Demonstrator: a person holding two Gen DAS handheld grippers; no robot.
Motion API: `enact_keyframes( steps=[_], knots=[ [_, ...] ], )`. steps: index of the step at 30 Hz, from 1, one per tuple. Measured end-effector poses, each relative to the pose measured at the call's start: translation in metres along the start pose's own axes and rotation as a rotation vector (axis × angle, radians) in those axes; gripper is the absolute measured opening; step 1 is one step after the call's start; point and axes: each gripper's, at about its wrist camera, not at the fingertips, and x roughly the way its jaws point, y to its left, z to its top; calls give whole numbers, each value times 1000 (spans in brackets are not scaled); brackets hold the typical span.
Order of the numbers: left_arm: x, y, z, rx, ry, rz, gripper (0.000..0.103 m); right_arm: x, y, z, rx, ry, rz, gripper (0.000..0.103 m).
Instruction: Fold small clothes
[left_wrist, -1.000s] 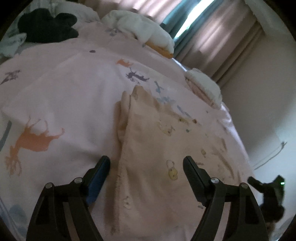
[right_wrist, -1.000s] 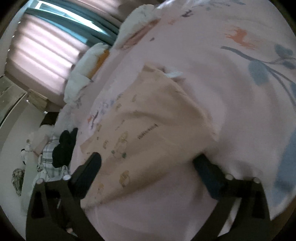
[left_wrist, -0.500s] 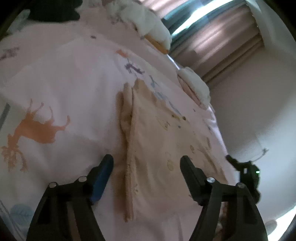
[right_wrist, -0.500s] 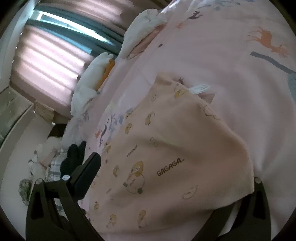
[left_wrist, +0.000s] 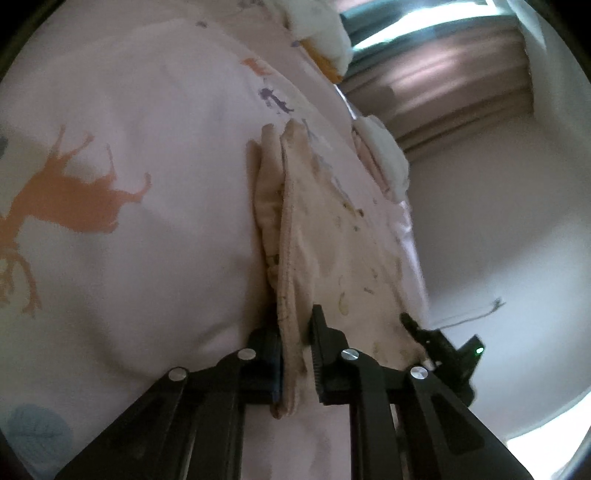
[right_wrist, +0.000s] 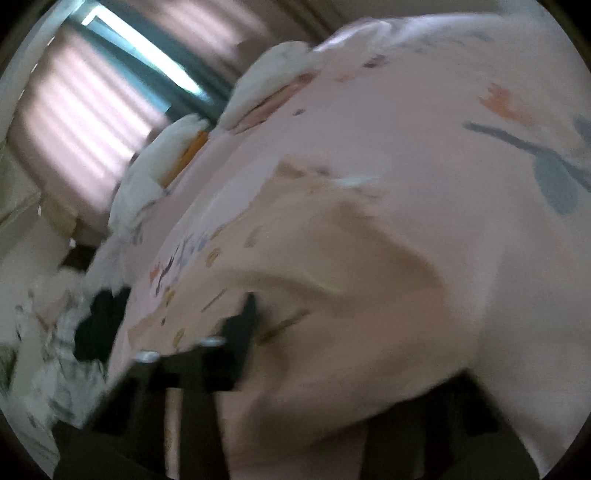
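Observation:
A small peach garment (left_wrist: 314, 229) with little printed figures lies on the pink bed cover (left_wrist: 129, 166). My left gripper (left_wrist: 295, 354) is shut on the garment's near folded edge, with cloth pinched between the two fingers. In the blurred right wrist view the same garment (right_wrist: 332, 277) bulges up over my right gripper (right_wrist: 314, 332). The left finger (right_wrist: 243, 328) shows, pressed into the cloth. The right finger is hidden under the fabric. The right gripper also shows in the left wrist view (left_wrist: 439, 343) at the garment's far corner.
White pillows (left_wrist: 325, 44) and folded white bedding (left_wrist: 384, 147) lie near the curtains (left_wrist: 461, 74). A dark garment (right_wrist: 99, 325) and a pile of clothes (right_wrist: 48, 350) sit at the bed's far side. A white wall (left_wrist: 498, 240) is beyond the bed edge.
My left gripper closed from wide open onto the garment's near edge. My right gripper pushed into the garment's other edge and its left finger moved inward; the cloth now bulges over it.

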Motion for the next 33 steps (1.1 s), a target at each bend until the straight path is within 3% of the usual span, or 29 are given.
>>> enact_keyframes(
  steps=[2, 4, 8, 11, 15, 20, 29, 33],
  knots=[
    [2, -17, -6, 89, -17, 73, 16, -2, -16, 2, 81, 0, 69, 10],
    [2, -23, -10, 120, -21, 95, 15, -3, -22, 3, 105, 3, 94, 9],
    [1, -10, -4, 30, -11, 34, 14, -3, -12, 1, 40, -3, 39, 9],
    [1, -1, -1, -13, -1, -3, 13, -3, -14, 1, 52, 0, 56, 9],
    [1, -4, -2, 21, -6, 34, 13, -3, -18, 2, 63, 1, 72, 8],
    [0, 0, 0, -7, 1, 25, 13, -6, -22, 1, 95, -1, 110, 7],
    [1, 0, -3, 33, -14, 37, 13, -6, -5, 2, 26, -10, 38, 11],
    [3, -3, -2, 26, -3, 28, 13, -5, 25, 3, -76, 10, 21, 10]
  ],
)
